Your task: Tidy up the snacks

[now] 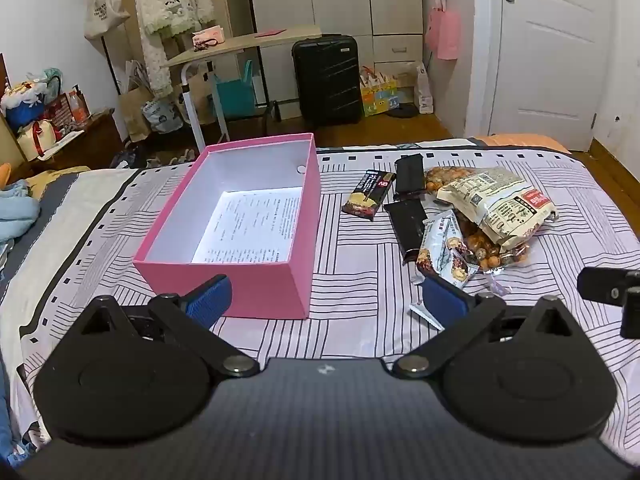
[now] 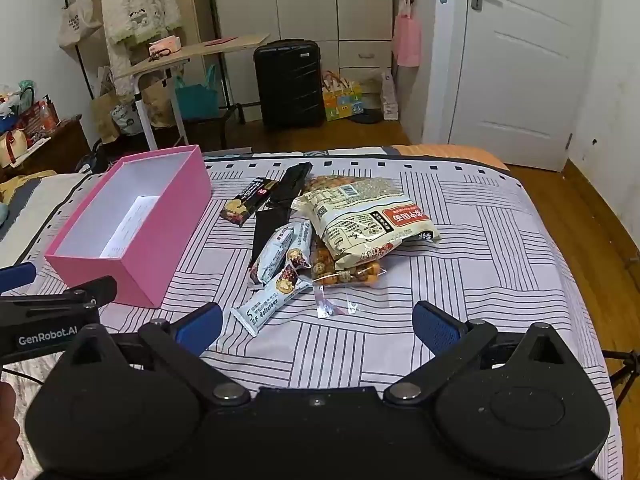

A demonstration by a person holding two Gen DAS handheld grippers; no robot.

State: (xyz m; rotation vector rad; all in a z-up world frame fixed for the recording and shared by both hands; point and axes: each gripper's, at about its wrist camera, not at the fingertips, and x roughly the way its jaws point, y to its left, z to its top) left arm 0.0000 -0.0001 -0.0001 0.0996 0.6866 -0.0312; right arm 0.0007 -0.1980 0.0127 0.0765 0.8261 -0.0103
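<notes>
Snacks sit heaped in the right middle of the left wrist view, on the patterned bedcover (image 1: 360, 240): a big beige bag (image 1: 496, 204) lies over a clear pouch of round nuts (image 1: 488, 248), with dark wrappers (image 1: 410, 216) and a brown bar (image 1: 370, 194) fanned out toward the centre. The pink box (image 1: 240, 284) stands left of centre, lid off, only a printed sheet on its floor; I judge it was set just beside the pile to keep each carry short. At the bottom of the frame the left gripper (image 1: 326, 302) hangs above the cover with its jaws spread wide, nothing between the blue pads (image 1: 210, 300) (one sits in front of the box's near wall, and I cannot tell whether it touches).

Seen from the right wrist, the same heap fills the centre, the beige bag (image 2: 360, 216) on top and a white bar (image 2: 266, 304) lying nearest, lower centre. The box (image 2: 160, 240) is at left, the bedcover (image 2: 480, 280) bare to the right. The right gripper (image 2: 318, 328) is also fully parted and empty, aimed down at the cover just short of the white bar, which looks the likeliest first pick. The left gripper's arm (image 2: 60, 300) shows at the left edge.
</notes>
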